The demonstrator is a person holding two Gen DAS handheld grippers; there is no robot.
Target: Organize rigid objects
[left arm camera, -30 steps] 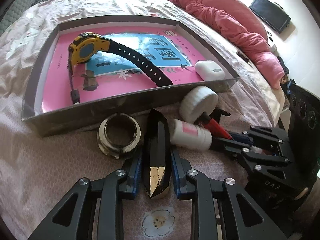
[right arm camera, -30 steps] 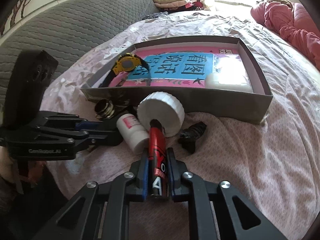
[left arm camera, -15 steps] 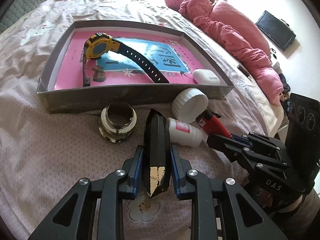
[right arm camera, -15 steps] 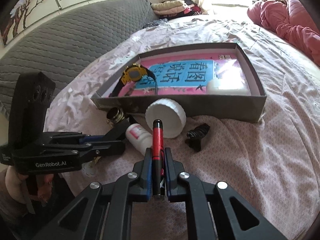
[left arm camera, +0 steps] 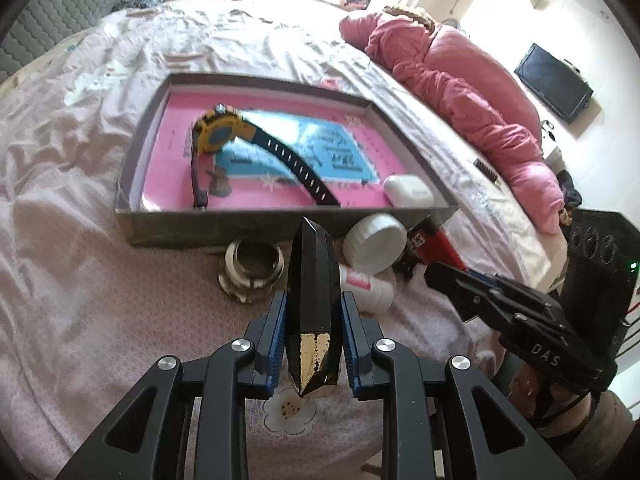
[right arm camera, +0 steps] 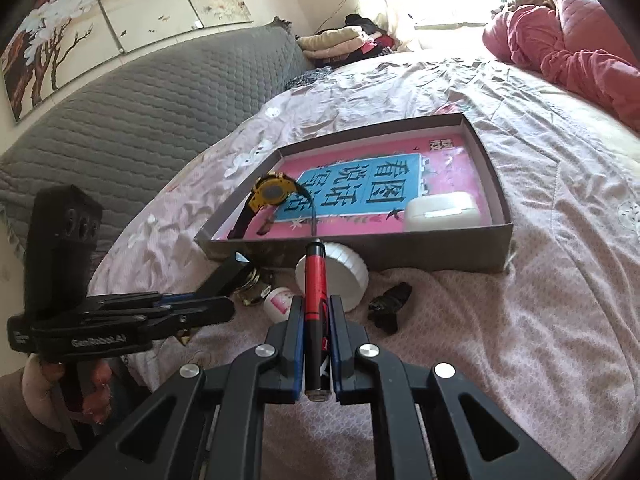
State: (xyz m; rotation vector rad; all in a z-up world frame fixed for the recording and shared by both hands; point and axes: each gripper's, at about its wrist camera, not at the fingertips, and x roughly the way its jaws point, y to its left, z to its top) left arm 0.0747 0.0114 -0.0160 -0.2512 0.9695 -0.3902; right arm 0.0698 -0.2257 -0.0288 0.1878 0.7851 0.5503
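The left tongs [left arm camera: 313,328] are clamped on a black faceted piece with a gold tip [left arm camera: 313,300], and the right tongs [right arm camera: 316,344] are clamped on a red and black marker [right arm camera: 315,300]. Over the last second both have risen off the bed with their loads: the bedspread [left arm camera: 100,300] now sits lower and farther off in each wrist view, and the marker's tip, which was level with the white lid [right arm camera: 344,276], now reaches up to the near wall of the grey box [right arm camera: 420,246] at the frame's centre.

That puts both pieces clear of the clutter and, by my reading, ready to be carried over the wall into the box (its pink floor already holds a yellow watch [left arm camera: 224,132] and a white earbud case [left arm camera: 408,191]).

Left on the bed below the box are the lid, a small white bottle [left arm camera: 366,286], a metal ring [left arm camera: 252,270] and a black clip [right arm camera: 390,300].
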